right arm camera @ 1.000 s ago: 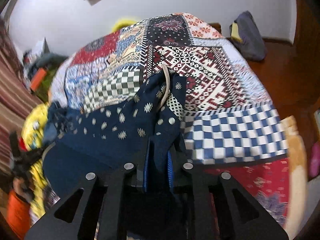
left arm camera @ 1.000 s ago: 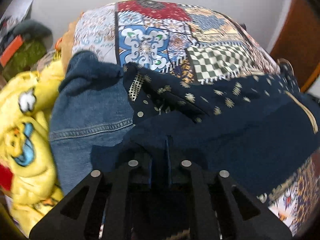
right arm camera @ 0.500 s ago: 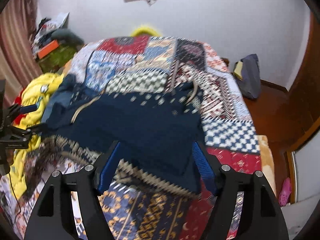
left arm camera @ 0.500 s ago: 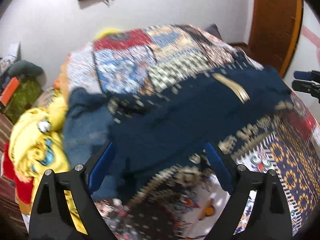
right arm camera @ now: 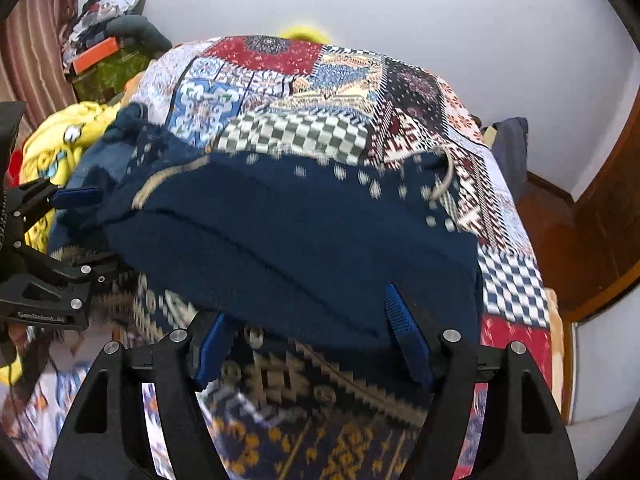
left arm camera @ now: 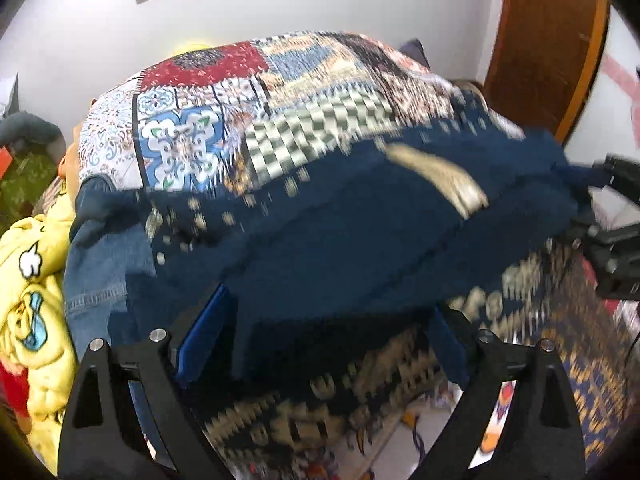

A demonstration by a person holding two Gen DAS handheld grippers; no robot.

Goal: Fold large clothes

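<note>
A large navy garment with cream dots and a patterned hem lies folded across the patchwork bedspread; it also shows in the right wrist view. My left gripper is open, its blue pads spread wide over the garment's near edge. My right gripper is open too, pads apart over the near edge. Each gripper shows in the other's view: the right one at the garment's right end, the left one at its left end. Neither holds cloth.
A blue denim piece and a yellow cartoon-print cloth lie left of the garment. A wooden door stands at the right. A dark bag sits on the floor by the bed. Clutter fills the back left corner.
Both grippers were shut on the navy garment a second ago; they have opened and let it go. The garment now lies spread wider on the bed, and both grippers have drawn back.
</note>
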